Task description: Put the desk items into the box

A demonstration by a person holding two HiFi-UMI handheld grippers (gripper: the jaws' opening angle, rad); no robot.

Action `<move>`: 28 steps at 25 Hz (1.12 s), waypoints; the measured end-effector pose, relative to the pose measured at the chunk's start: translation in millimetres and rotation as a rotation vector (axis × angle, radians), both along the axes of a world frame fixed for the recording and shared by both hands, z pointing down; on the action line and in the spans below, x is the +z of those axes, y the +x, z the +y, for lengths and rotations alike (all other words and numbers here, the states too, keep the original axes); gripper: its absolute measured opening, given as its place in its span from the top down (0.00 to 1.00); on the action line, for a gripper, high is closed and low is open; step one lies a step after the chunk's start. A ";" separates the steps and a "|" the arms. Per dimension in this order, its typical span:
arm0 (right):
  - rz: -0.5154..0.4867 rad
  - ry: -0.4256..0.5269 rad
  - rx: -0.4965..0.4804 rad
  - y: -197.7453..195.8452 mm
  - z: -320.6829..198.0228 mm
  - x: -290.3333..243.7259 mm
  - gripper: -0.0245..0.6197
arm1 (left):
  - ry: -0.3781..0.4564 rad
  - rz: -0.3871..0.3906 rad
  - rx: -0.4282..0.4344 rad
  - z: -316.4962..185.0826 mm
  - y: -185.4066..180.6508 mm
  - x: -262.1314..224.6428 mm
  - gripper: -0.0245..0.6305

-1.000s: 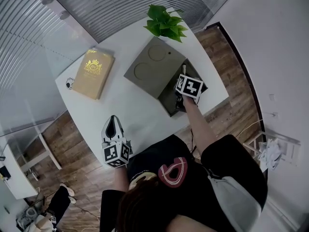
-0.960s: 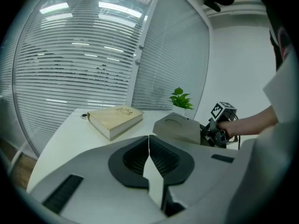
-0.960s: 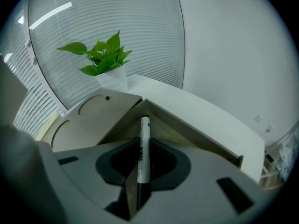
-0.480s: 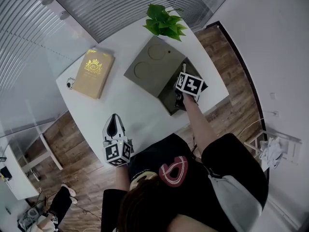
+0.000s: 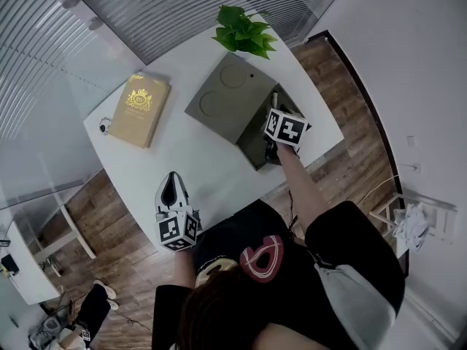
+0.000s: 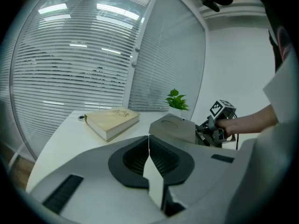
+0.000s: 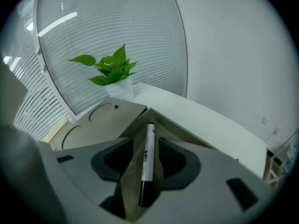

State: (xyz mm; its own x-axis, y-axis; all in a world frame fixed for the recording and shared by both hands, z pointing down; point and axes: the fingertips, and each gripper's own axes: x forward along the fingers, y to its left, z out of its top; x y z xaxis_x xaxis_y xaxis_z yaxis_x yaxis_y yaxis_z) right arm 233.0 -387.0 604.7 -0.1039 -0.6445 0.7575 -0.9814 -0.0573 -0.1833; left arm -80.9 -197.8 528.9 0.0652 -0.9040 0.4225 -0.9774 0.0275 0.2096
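A grey box (image 5: 257, 149) stands open on the white table (image 5: 197, 159), its lid (image 5: 226, 100) with two round recesses swung back. My right gripper (image 5: 272, 146) reaches down into the box mouth. Its jaws are opening, and a white marker pen (image 7: 147, 155) with a black cap lies loose between them, over the brown inside of the box (image 7: 136, 146); the pads stand apart from it. My left gripper (image 5: 172, 186) hovers at the near table edge, jaws shut on nothing (image 6: 149, 141). A tan book (image 5: 140, 109) lies at the far left.
A potted green plant (image 5: 244, 35) stands behind the box lid. A small dark object (image 5: 105, 126) lies by the book at the table's left edge. Glass walls with blinds surround the far side. The person's arm (image 5: 303, 188) stretches over the table's right edge.
The right gripper has edged slightly farther over the box mouth. The left gripper has barely shifted.
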 end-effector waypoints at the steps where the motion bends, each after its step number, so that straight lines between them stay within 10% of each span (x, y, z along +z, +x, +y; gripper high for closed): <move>1: 0.006 0.015 -0.009 -0.2 1.5 -4.1 0.71 | 0.004 0.001 0.008 0.2 1.1 -1.1 0.93; 28: 0.034 0.305 -0.206 -65.6 110.0 -85.4 0.60 | 0.123 0.085 0.194 18.0 23.8 -32.2 0.93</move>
